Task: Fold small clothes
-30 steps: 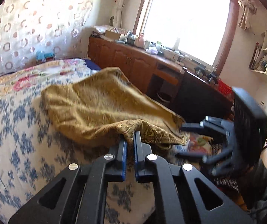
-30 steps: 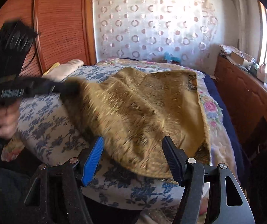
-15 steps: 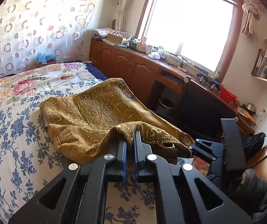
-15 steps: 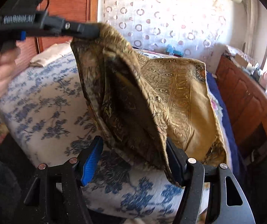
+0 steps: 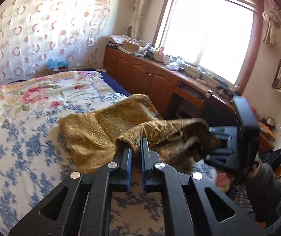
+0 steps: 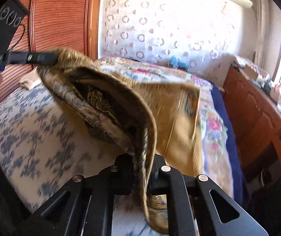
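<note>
The right gripper (image 6: 140,169) has its jaws closing on a near corner of the gold cloth (image 5: 101,129), which a moment ago only hung between them. The left gripper (image 5: 135,151) keeps its jaws pinched on the other near corner. With both corners held, the fold can likely begin. The rest of the cloth lies on the floral bed (image 5: 22,137), beside wooden cabinets (image 5: 140,74) under a bright window (image 5: 209,33).

right tool (image 6: 140,169) pads buried under gold cloth (image 6: 120,98), bedspread (image 6: 32,133) motion-blurred
</note>
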`<state>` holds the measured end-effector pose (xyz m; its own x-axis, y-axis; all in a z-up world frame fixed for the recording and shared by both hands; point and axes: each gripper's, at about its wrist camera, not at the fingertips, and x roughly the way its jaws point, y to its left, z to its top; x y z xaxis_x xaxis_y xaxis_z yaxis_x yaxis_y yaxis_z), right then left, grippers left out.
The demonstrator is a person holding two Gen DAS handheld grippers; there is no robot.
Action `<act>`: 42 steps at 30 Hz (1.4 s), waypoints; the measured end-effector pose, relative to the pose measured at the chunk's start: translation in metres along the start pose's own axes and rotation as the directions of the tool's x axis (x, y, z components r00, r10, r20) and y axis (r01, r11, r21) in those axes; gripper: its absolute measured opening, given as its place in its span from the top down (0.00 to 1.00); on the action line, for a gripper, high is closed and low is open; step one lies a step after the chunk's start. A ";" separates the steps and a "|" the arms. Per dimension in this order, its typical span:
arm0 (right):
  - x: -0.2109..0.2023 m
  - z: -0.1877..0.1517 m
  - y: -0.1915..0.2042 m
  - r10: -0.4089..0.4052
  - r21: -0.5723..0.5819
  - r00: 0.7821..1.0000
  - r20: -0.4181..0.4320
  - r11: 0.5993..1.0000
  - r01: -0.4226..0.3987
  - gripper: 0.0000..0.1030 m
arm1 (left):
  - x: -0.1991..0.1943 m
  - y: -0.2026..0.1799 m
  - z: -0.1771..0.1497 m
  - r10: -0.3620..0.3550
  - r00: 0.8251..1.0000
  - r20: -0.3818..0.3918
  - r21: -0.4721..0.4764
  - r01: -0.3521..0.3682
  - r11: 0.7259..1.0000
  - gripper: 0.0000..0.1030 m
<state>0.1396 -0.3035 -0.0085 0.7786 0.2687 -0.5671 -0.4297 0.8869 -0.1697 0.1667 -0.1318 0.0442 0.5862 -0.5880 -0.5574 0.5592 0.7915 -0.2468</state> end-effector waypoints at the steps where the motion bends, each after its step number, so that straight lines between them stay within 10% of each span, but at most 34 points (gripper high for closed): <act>1: 0.005 0.008 -0.004 0.001 -0.005 1.000 0.010 1.000 -0.001 0.90 | 0.001 0.004 0.002 0.011 1.000 -0.001 0.002 -0.011 1.000 0.93; 13: 0.094 0.063 -0.010 0.055 -0.095 0.998 0.010 0.994 -0.054 0.90 | 0.027 0.078 0.021 0.117 0.992 -0.038 -0.013 -0.118 0.993 0.62; 31: 0.175 0.114 -0.028 0.030 -0.131 0.999 -0.036 0.991 -0.035 0.92 | 0.094 0.112 0.023 0.167 0.972 -0.168 0.005 -0.168 0.986 0.62; 35: 0.174 0.129 -0.042 -0.012 -0.060 1.000 -0.001 0.998 0.012 0.59 | 0.117 0.125 0.022 0.231 0.951 -0.208 0.033 -0.229 0.973 0.62; 42: 0.130 0.133 -0.059 -0.101 0.014 0.993 0.059 0.995 0.101 0.50 | 0.126 0.137 0.018 0.212 0.948 -0.240 -0.008 -0.220 0.975 0.62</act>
<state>0.3271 -0.2708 0.0348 0.8436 0.1990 -0.4988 -0.3428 0.9145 -0.2148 0.3277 -0.1007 -0.0455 0.5332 -0.3496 -0.7704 0.4116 0.9028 -0.1249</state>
